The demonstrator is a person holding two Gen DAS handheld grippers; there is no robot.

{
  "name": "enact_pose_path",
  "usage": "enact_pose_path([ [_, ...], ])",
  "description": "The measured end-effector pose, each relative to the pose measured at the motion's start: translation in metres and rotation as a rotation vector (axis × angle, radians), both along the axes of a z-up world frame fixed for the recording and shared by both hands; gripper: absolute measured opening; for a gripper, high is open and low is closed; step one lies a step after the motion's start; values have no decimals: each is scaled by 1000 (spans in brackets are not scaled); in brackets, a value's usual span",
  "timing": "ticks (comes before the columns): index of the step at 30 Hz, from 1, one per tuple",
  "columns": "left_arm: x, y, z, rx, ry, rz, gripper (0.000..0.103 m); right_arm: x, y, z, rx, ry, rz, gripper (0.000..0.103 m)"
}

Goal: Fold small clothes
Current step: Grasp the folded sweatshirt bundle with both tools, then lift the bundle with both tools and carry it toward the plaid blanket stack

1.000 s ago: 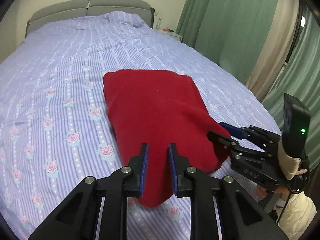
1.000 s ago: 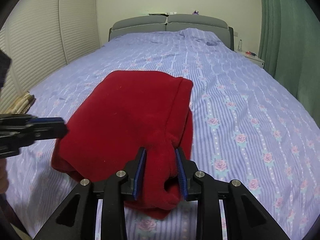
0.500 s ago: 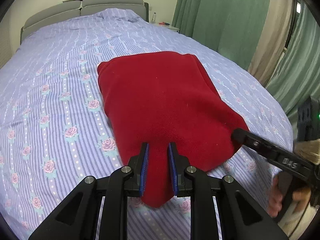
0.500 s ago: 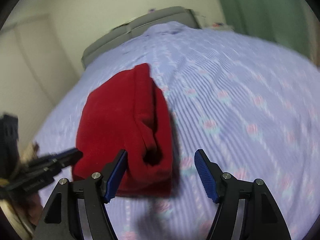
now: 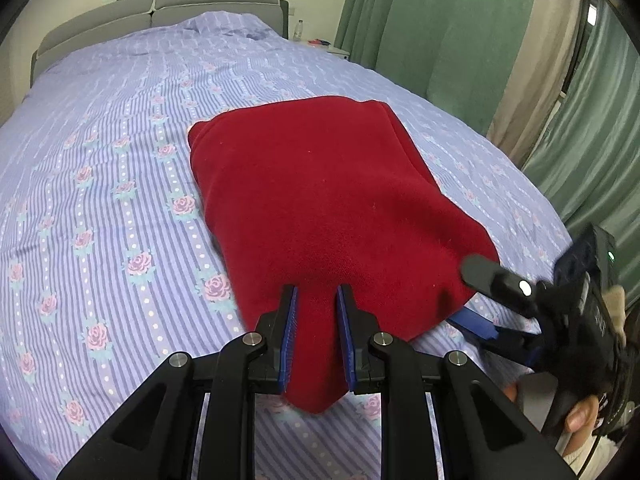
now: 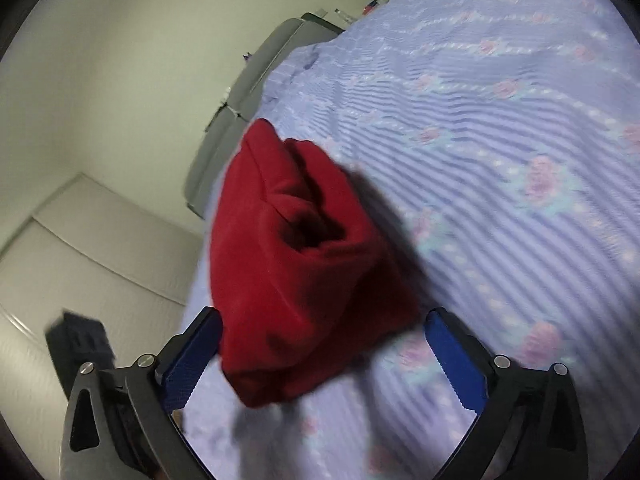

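A folded red garment [image 5: 320,208] lies on a bed [image 5: 120,208] covered in a lilac striped sheet printed with roses, seen here from the left wrist camera. Its long axis runs from the near edge of the bed away toward the grey headboard [image 5: 160,12], slightly angled to the left at the far end. The left gripper [image 5: 317,336] has its blue-padded fingers [image 5: 289,340] closed narrowly on the garment's near corner, a pointed fold of red cloth hanging down between and below them. At lower right the right gripper [image 5: 480,300] reaches in low at the garment's near right corner, one black finger above the cloth and one blue pad below, spread apart; a bare hand [image 5: 580,424] grips its handle beneath. Green curtains [image 5: 420,28] hang along the right side of the room. From the right wrist camera, rolled steeply so the bed tilts across the frame, the right gripper [image 6: 320,356] shows its fingers [image 6: 192,356] set wide apart with the garment [image 6: 296,264] bulging between them; whether either pad touches the cloth cannot be told through the blur. This view alone reveals the garment's side, with stacked layers and a dark open pocket in the fold. A pale wall [image 6: 120,80] fills the upper left.
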State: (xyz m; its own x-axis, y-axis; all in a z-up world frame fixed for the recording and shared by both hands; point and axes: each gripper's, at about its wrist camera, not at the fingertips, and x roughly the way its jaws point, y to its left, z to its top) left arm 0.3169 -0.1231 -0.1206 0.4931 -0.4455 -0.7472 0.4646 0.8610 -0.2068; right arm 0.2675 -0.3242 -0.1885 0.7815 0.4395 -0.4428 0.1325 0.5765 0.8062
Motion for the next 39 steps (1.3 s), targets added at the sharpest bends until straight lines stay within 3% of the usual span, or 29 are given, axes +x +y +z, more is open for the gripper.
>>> enact_pose_path([
  [5, 1, 5, 0, 0, 7, -30, 21, 26, 6, -7, 45, 31, -27, 103],
  [11, 5, 10, -1, -14, 25, -34, 21, 46, -6, -11, 242, 47, -159, 103],
  [17, 3, 11, -2, -20, 19, -30, 21, 58, 7, -6, 136, 64, -144, 102],
  [21, 2, 9, -1, -12, 14, -23, 21, 53, 6, -8, 112, 99, -163, 86],
  [24, 4, 14, 4, -74, 45, -18, 21, 45, 2, -9, 79, 105, -173, 71],
  [26, 7, 24, 10, -155, 94, 3, 37, 43, -1, -10, 64, 106, -173, 66],
  [27, 9, 27, 11, -169, 109, 17, 69, 43, -2, -9, 53, 104, -168, 66],
  [28, 12, 32, 13, -193, 118, 45, 80, 42, -2, -7, 25, 106, -162, 65],
  [32, 25, 41, 10, -267, 170, 70, 81, 41, -2, -1, -46, 97, -143, 64],
  [36, 44, 38, -6, -304, 244, 86, 81, 45, -3, 4, -130, 78, -125, 62],
  [39, 58, 31, -24, -354, 315, 86, 81, 47, -5, 2, -140, 74, -112, 61],
])
